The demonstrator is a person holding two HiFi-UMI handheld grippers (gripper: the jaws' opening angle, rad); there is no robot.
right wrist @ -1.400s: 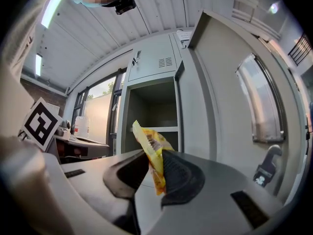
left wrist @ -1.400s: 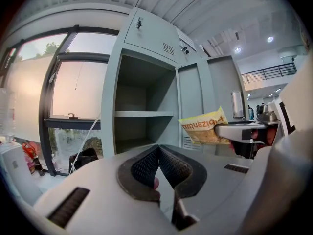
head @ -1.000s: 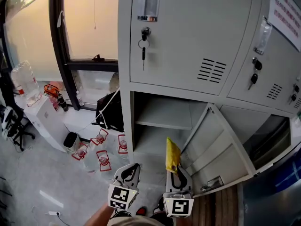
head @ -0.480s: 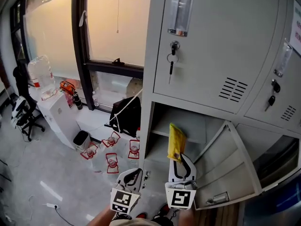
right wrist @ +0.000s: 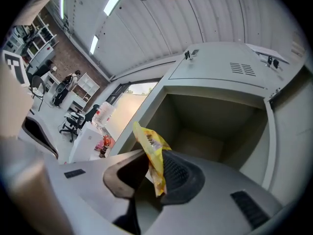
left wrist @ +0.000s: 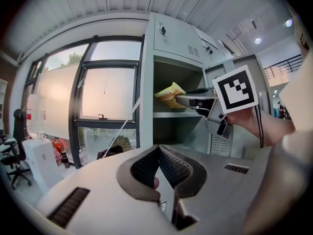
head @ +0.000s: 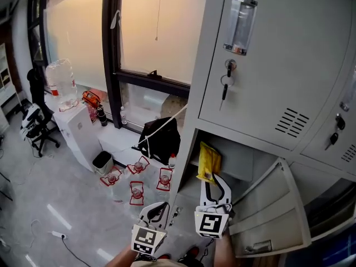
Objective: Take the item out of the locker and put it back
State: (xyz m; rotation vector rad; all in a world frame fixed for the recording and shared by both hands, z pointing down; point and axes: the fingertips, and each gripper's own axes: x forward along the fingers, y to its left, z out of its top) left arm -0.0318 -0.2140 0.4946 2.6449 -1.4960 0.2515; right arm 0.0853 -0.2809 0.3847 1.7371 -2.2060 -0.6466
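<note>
The grey locker (head: 278, 65) fills the right side of the head view, and its upper door is closed. Left of it is a big window (head: 156, 32). The lower door (head: 272, 216) stands open to the right, so the lower compartment (right wrist: 205, 126) shows. The right gripper (head: 214, 181) points at this compartment, and its jaws are narrow, pressed on the lower end of a yellow bag (head: 208, 162). The bag stands upright at the mouth of the compartment. The left gripper (head: 160, 207) is lower, left of the right one, jaws together with nothing held. A key (head: 225, 88) hangs in the upper door.
</note>
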